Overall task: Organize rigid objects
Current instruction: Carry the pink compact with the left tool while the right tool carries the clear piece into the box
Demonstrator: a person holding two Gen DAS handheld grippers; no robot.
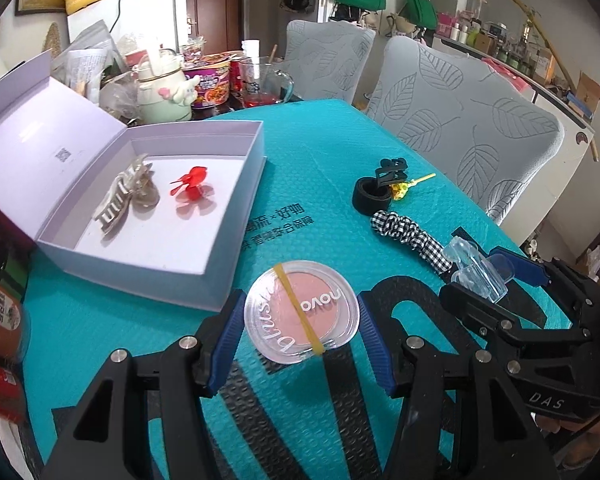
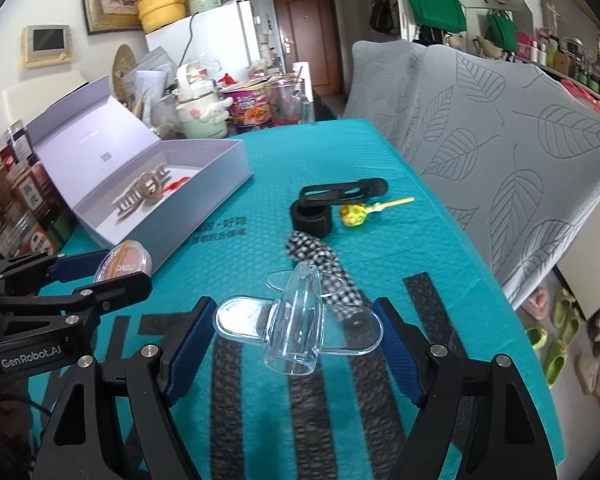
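Observation:
My left gripper [image 1: 300,332] is shut on a round clear blush compact [image 1: 302,317] with a yellow rubber band, held just above the teal mat, near the open lavender box [image 1: 236,216]. The box holds a grey hair claw [image 1: 126,196] and a red flower clip [image 1: 192,190]. My right gripper [image 2: 298,330] is shut on a clear plastic clip [image 2: 298,326]; it shows in the left wrist view [image 1: 479,270] too. The compact also shows in the right wrist view [image 2: 122,266].
On the teal mat [image 2: 339,152] lie a checked scrunchie [image 2: 319,264], a black band [image 2: 311,218], a black clip [image 2: 343,192] and a yellow lollipop [image 2: 353,214]. Grey chairs [image 2: 499,140] stand at the right edge. Cups and a noodle bowl [image 1: 208,84] crowd the far end.

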